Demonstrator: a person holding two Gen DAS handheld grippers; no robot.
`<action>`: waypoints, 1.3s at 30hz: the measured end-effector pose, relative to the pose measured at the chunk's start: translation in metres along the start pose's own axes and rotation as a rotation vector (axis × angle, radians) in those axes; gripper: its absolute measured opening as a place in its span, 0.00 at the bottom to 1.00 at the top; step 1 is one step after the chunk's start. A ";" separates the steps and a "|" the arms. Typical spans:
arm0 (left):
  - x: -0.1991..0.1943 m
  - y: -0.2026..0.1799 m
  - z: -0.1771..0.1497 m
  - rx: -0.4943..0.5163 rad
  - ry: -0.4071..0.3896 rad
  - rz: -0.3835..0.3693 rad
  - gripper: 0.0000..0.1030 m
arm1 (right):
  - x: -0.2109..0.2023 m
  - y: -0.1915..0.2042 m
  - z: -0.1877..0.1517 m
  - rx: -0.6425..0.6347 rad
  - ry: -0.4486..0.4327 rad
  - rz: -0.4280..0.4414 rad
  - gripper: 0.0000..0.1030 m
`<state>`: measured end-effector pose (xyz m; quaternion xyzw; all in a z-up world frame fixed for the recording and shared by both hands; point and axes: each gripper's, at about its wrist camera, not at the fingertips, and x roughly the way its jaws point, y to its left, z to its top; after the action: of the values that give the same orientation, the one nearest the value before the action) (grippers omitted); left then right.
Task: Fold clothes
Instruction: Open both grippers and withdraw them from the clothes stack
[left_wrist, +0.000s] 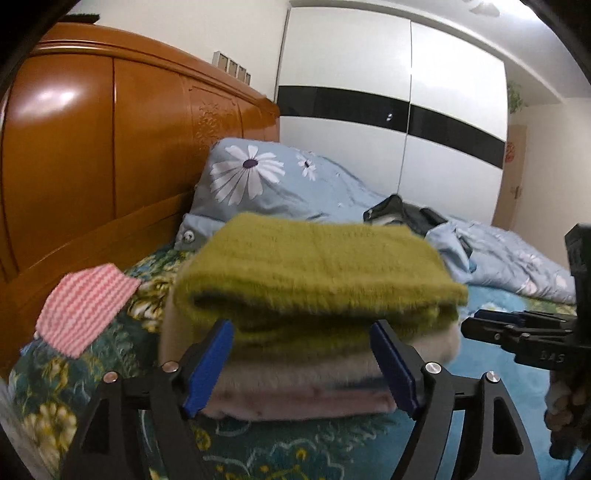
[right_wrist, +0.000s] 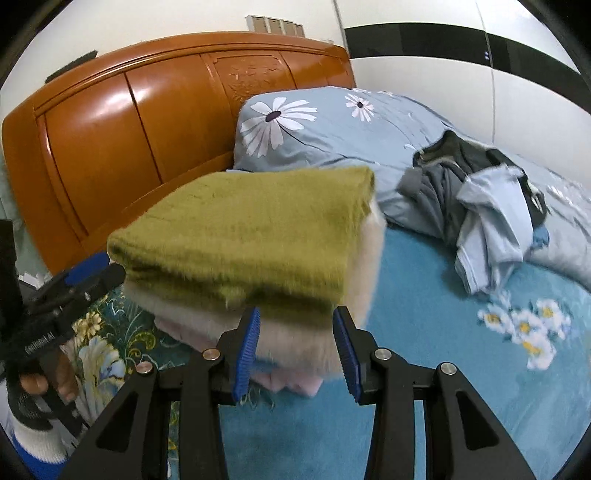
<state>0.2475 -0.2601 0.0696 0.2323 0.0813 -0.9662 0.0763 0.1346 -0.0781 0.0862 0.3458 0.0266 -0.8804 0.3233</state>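
A folded olive-green fuzzy sweater (left_wrist: 314, 266) lies on top of a stack of folded clothes, over a cream garment (left_wrist: 295, 369) and a pink one (left_wrist: 295, 404), on the bed. The stack also shows in the right wrist view (right_wrist: 251, 236). My left gripper (left_wrist: 301, 350) is open just in front of the stack's near edge, holding nothing. My right gripper (right_wrist: 295, 332) is open at the stack's right corner, holding nothing. It shows at the right of the left wrist view (left_wrist: 480, 328), and the left gripper shows at the left of the right wrist view (right_wrist: 96, 280).
A heap of unfolded grey and light-blue clothes (right_wrist: 487, 199) lies to the right on the blue floral sheet (right_wrist: 461, 350). A daisy pillow (left_wrist: 258, 177) and a wooden headboard (left_wrist: 92, 158) stand behind. A pink striped cloth (left_wrist: 81, 306) lies left. A white wardrobe (left_wrist: 406, 110) is beyond.
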 end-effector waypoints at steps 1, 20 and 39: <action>0.001 -0.001 -0.006 -0.018 0.005 0.001 0.78 | 0.001 -0.001 -0.006 0.005 0.001 -0.001 0.41; 0.043 -0.012 -0.086 -0.145 0.129 0.141 0.89 | 0.036 -0.009 -0.090 0.004 0.014 -0.108 0.53; 0.045 -0.061 -0.090 0.001 0.172 0.157 1.00 | 0.038 -0.009 -0.106 0.035 -0.025 -0.136 0.66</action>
<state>0.2358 -0.1877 -0.0226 0.3201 0.0685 -0.9339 0.1442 0.1713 -0.0629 -0.0196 0.3376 0.0307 -0.9050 0.2570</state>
